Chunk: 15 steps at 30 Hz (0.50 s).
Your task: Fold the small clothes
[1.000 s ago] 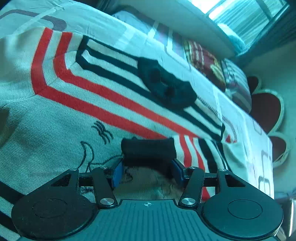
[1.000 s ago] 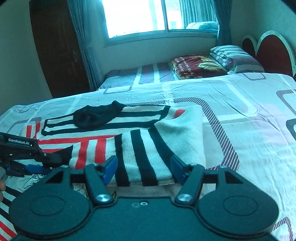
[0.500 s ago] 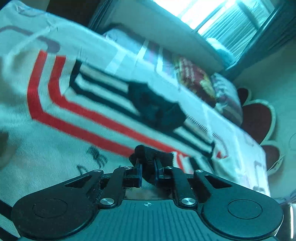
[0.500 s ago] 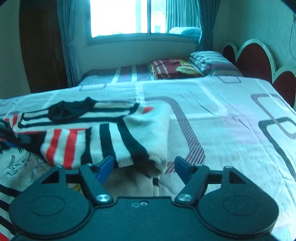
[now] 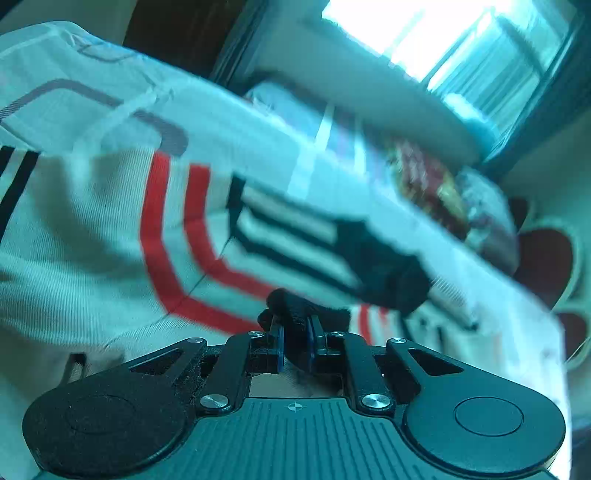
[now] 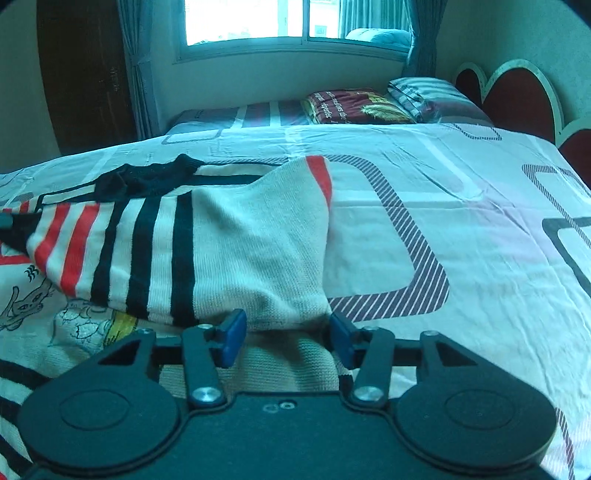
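Left gripper (image 5: 294, 338): jaws pinched narrow on the black cuff (image 5: 295, 308) of a sleeve, nearest thing in the left wrist view. View is blurred.

Right gripper (image 6: 286, 338): jaws have just been closing, now partway in, with a cream fold of the sweater (image 6: 236, 251) bunched between the blue pads (image 6: 231, 338). Pads sit at the fabric's edges; firm press not clear, so I read it as not yet gripping.

The sweater lies on the bed sheet (image 6: 461, 221), spread from near left toward far centre. Its folded sleeve runs left to right just beyond the right jaws, striped end toward the left. Black collar (image 6: 147, 179) farther off, left of centre.

Judgement: both hands hold the near edge, and the fold goes away from them toward the collar. Right hand is nearer the cream shoulder end, left hand nearer the cuff end.

Far: 2 pillows (image 6: 369, 105), window (image 6: 295, 18), headboard (image 6: 517, 96) far right.
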Motion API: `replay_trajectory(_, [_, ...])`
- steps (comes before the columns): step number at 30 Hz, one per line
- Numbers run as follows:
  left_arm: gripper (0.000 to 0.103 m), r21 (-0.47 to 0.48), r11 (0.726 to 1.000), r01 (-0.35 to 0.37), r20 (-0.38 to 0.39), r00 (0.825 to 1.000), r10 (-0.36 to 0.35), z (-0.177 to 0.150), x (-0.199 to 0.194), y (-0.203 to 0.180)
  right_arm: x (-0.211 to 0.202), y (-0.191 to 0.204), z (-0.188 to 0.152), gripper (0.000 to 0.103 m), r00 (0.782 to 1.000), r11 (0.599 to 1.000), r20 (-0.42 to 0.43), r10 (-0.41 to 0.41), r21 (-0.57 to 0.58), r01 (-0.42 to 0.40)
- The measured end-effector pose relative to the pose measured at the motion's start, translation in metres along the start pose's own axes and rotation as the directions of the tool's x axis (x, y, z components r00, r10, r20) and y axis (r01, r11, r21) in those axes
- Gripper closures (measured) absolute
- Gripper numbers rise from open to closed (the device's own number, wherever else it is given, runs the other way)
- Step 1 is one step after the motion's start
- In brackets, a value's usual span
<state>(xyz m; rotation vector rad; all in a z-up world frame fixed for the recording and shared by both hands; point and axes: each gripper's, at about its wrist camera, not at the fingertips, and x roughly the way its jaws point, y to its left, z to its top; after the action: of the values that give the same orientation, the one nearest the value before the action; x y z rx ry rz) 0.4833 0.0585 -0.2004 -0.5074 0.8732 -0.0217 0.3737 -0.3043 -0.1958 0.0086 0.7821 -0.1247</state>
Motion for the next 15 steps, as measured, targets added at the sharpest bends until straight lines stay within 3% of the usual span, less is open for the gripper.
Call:
replay_trajectory(4, [0.090,-0.006,0.999,-0.046,-0.031,0.998,0.045,-0.010,0.008,0.008,0.000,-0.011,0.002,0.069,1.000,0.998,-0.020,0.018,0.054,-0.017])
replay_trajectory(9, [0.090,0.041,0.994,-0.097,0.086,0.992,0.094,-0.010,-0.026,0.002,-0.021,-0.013,0.011,0.060,0.996,0.994,0.060,0.066,0.086,-0.071])
replay_trajectory(15, [0.089,0.090,0.996,-0.020,0.044,0.999,0.016,-0.008,-0.024,-0.019,-0.008,0.013,0.033,0.061,0.993,0.996,0.077,0.093,0.004,-0.093])
